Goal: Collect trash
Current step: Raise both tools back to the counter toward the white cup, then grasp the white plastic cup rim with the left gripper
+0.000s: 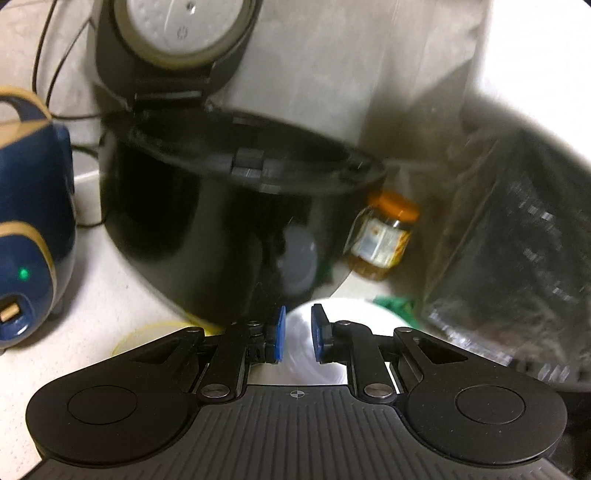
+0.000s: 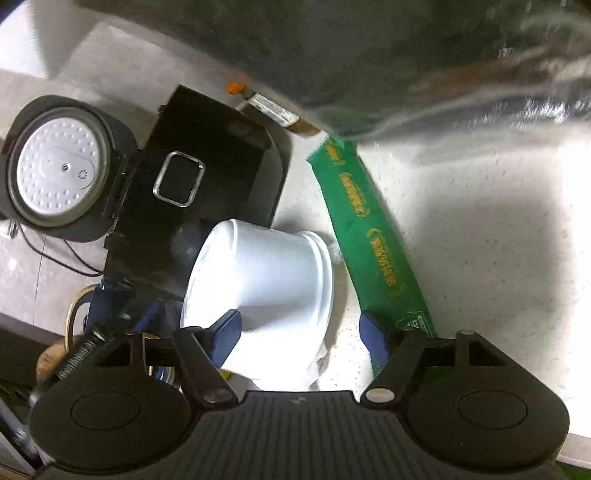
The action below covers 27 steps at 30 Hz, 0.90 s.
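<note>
- The left gripper (image 1: 297, 334) hung above the pale counter (image 1: 110, 295) with its blue pads (image 1: 279, 334) only a narrow gap apart and nothing pinched between them; a white blurred shape showed through the gap.
- Just beyond it stood a black rice cooker (image 1: 207, 236), lid (image 1: 177, 33) swung up and open, with a dark blue appliance (image 1: 29, 221) showing a green light to its left.
- To the cooker's right stood a jar with an orange cap (image 1: 384, 236), and a scrap of green (image 1: 393, 304) lay near the white shape.
- A dark, glossy bag (image 1: 517, 240) filled the right side of the left wrist view, blurred.
- The right gripper (image 2: 301, 338) had its jaws spread wide, and neither pad pressed on anything.
- Between and just beyond its fingers (image 2: 225, 332) lay a white paper cup (image 2: 266, 280), tipped on its side on the counter beside the cooker; its crumpled edge reached down toward the gripper.
- A long green wrapper (image 2: 369, 240) with yellow print lay flat on the counter just right of the cup, running from near the right finger up toward the dark bag (image 2: 369, 55).
- Whether the wrapper touched the right finger could not be told.
- The bag's lower edge overlapped the top end of the wrapper in the right wrist view.
</note>
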Each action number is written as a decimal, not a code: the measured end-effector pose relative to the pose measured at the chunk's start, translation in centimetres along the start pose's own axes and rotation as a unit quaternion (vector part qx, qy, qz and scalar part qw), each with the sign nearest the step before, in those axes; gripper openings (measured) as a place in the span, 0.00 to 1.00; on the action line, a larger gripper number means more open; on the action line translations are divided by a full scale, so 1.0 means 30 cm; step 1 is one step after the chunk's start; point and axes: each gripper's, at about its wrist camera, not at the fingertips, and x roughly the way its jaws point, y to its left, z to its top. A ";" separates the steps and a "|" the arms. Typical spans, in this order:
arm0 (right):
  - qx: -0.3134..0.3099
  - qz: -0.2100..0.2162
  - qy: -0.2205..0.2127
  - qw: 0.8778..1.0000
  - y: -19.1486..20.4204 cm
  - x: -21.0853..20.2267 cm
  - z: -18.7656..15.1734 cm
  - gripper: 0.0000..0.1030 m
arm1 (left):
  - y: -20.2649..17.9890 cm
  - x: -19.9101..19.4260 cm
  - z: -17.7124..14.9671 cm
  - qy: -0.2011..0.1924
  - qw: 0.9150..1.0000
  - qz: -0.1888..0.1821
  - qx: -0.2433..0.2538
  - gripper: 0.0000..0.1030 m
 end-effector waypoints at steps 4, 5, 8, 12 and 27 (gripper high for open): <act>0.049 0.031 -0.002 0.998 -0.049 0.027 0.033 0.76 | 0.046 0.015 -0.019 0.002 1.000 0.000 -0.016 0.20; 0.066 0.051 0.002 0.996 -0.066 0.035 0.037 0.77 | 0.062 0.008 -0.016 0.003 1.000 -0.005 -0.022 0.21; 0.070 0.099 0.024 0.992 -0.080 0.061 0.040 0.82 | 0.089 0.004 -0.019 0.006 1.000 -0.008 -0.029 0.30; 0.053 0.095 0.029 0.994 -0.048 0.089 0.042 0.87 | 0.125 -0.009 -0.030 0.012 0.998 -0.026 -0.054 0.31; -0.064 0.217 0.080 0.971 0.359 -0.020 -0.032 0.87 | 0.298 -0.209 -0.032 -0.018 0.993 0.016 -0.112 0.24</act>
